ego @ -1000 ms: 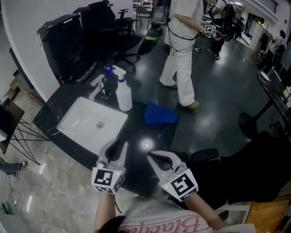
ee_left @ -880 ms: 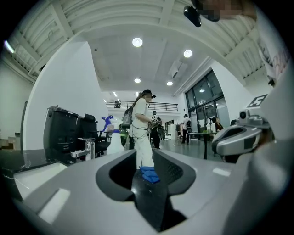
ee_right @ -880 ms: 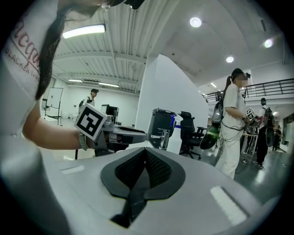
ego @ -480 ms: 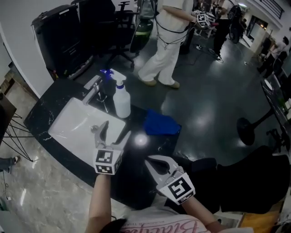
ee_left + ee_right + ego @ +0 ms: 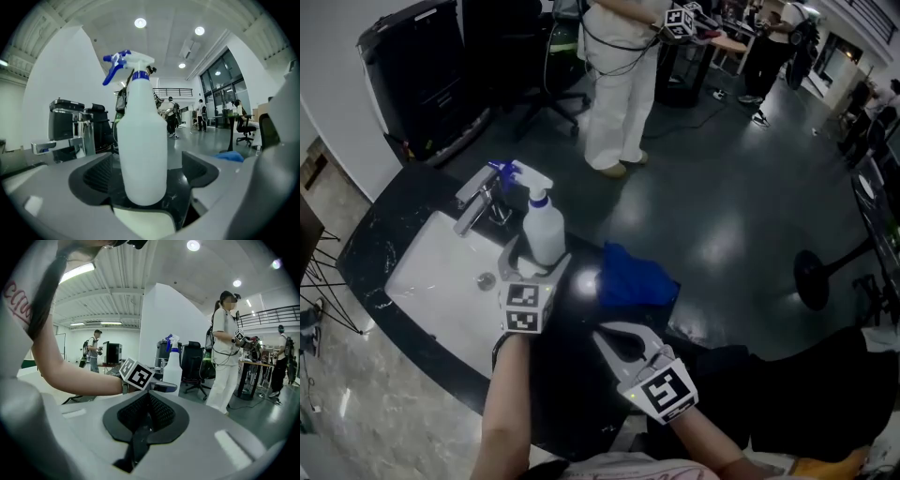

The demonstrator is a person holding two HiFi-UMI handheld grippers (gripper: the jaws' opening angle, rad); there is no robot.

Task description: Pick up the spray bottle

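A dark stone counter [image 5: 412,192] carries a white sink [image 5: 431,291], with a blue cloth [image 5: 637,281] lying to its right. The spray bottle [image 5: 542,234] stands upright at the sink's edge, beside the faucet [image 5: 473,202]. The left gripper [image 5: 534,267] has its jaws opening wide either side of the bottle's base, pads clear of it. The right gripper [image 5: 614,339] hangs nearer the person, pinched together on nothing.

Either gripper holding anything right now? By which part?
Nothing held. Left gripper jaws are opening with the bottle between them, pads clear of its lower body. Right gripper shut, empty.
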